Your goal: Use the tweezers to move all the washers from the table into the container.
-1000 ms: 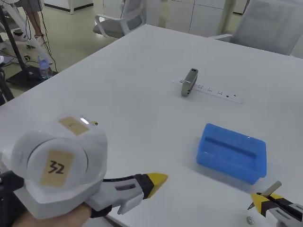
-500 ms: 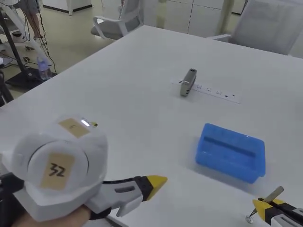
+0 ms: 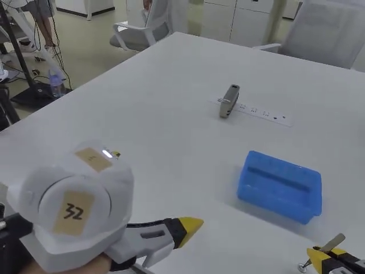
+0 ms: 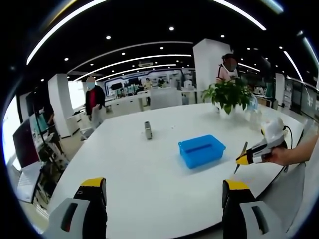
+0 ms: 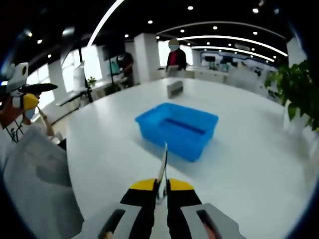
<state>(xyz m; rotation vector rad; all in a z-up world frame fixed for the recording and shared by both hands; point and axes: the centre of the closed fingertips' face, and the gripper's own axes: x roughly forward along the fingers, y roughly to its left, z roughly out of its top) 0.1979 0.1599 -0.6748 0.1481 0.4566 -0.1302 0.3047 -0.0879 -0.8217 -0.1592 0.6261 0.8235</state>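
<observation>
Metal tweezers [image 3: 332,242] nearer round washer [image 3: 301,266]

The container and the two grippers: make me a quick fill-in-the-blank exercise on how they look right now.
The container on the white table is ___ in colour. The right gripper is shut on the ___. The left gripper has its jaws standing ___.
Missing words: blue; tweezers; open.
</observation>
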